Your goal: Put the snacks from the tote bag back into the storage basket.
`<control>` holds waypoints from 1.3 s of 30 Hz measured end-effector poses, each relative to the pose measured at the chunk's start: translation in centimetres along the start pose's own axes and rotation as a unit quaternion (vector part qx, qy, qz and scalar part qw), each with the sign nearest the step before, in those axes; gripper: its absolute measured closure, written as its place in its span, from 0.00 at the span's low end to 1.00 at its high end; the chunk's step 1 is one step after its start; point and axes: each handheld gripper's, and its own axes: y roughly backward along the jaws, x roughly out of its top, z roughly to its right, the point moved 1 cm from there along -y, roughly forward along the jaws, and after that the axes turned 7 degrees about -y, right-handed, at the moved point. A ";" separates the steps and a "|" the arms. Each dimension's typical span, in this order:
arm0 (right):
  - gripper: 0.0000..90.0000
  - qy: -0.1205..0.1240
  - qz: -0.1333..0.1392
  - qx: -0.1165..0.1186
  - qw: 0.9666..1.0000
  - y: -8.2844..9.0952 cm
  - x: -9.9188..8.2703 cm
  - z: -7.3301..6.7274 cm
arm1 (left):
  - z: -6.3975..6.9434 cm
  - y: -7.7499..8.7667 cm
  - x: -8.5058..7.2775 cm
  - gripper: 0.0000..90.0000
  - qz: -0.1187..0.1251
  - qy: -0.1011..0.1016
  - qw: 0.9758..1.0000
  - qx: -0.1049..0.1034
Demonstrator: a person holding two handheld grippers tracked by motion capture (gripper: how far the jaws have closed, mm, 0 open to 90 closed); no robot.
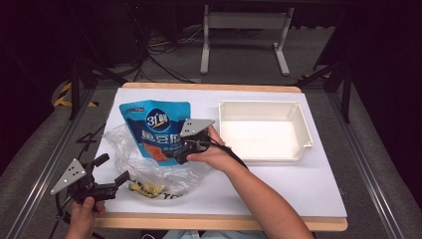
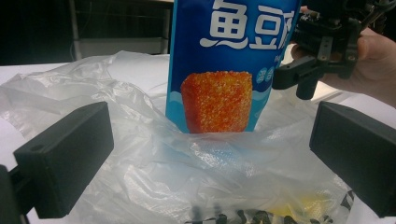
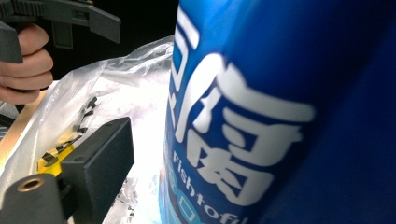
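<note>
A blue fish-tofu pouch [image 1: 157, 129] [image 2: 229, 70] [image 3: 280, 116] stands upright with its bottom inside a clear plastic bag [image 1: 149, 174] [image 2: 116, 116] [image 3: 121, 84]. My right gripper [image 1: 176, 154] [image 2: 303, 79] is at the pouch's lower right edge. In the right gripper view its near finger [image 3: 100, 163] stands apart from the pouch, and the pouch hides the other finger. My left gripper [image 1: 113, 169] [image 2: 210, 158] sits at the bag's left side, jaws wide open, with crumpled film lying between them. A hand holds that gripper [image 3: 60, 18] across the bag.
A white tray [image 1: 261, 104] stands on the table to the right of the pouch. Something yellow [image 1: 147, 189] [image 2: 303, 205] lies inside the bag near the front. The white table top [image 1: 308, 184] ends in a wooden edge close to the person.
</note>
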 end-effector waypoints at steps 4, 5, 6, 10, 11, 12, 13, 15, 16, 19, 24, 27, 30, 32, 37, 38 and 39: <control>0.13 0.014 -0.014 0.006 1.000 -0.6 -0.4 -0.1 | 0.0 0.0 0.0 0.00 0.000 0.000 1.000 0.000; 0.13 0.013 -0.015 0.005 1.000 -0.6 -0.5 -0.1 | 0.0 0.0 0.0 0.00 -0.001 -0.001 1.000 -0.001; 0.13 0.013 -0.016 0.005 1.000 -0.8 -0.6 0.0 | 0.0 0.0 0.0 0.00 0.001 -0.002 1.000 -0.001; 0.15 0.013 -0.016 0.003 1.000 -0.9 -0.8 0.0 | 0.1 -0.1 0.0 0.00 0.001 -0.002 1.000 -0.001; 0.17 0.013 -0.018 0.002 1.000 -1.0 -0.9 0.1 | 0.1 -0.1 0.0 0.00 0.001 -0.002 1.000 -0.001; 0.22 0.015 -0.019 0.002 1.000 -1.0 -0.9 0.1 | 0.1 0.0 0.0 0.01 0.001 -0.002 1.000 0.000; 0.30 0.022 -0.022 0.002 1.000 -1.0 -0.9 0.1 | 0.0 0.0 0.0 0.00 0.001 -0.002 1.000 0.000; 0.37 0.033 -0.023 -0.003 0.999 -1.0 -0.9 0.2 | 0.0 0.0 0.0 0.00 0.002 -0.002 1.000 0.001; 0.38 0.034 -0.024 -0.002 0.999 -1.0 -0.9 0.2 | 0.0 0.0 0.0 0.00 0.002 -0.002 1.000 0.001; 0.44 0.034 -0.025 0.003 0.999 -0.9 -1.0 0.3 | 0.0 0.0 0.0 0.00 0.001 -0.002 1.000 0.001; 0.49 0.033 -0.024 0.006 0.999 -0.9 -1.0 0.3 | 0.0 0.0 0.0 0.01 0.002 -0.001 1.000 0.001; 0.52 0.028 -0.021 0.007 0.999 -0.8 -1.0 0.4 | 0.0 0.0 0.0 0.00 0.001 -0.001 1.000 0.001; 0.54 0.027 -0.023 0.008 0.999 -0.8 -1.0 0.5 | 0.1 -0.1 0.0 0.01 0.001 -0.001 1.000 0.002; 0.55 0.031 -0.027 0.008 0.999 -0.8 -0.9 0.5 | 0.0 -0.1 0.0 0.01 0.001 -0.001 1.000 0.002; 0.57 0.029 -0.037 0.008 0.999 -0.8 -0.5 0.4 | 0.0 0.0 0.0 0.00 -0.001 -0.001 1.000 0.005; 0.58 0.028 -0.038 0.007 0.999 -0.8 -0.4 0.4 | 0.0 0.0 0.0 0.00 -0.001 -0.001 1.000 0.005; 0.58 0.028 -0.038 0.007 0.999 -0.8 -0.4 0.4 | 0.0 0.0 0.0 0.00 -0.001 -0.001 1.000 0.005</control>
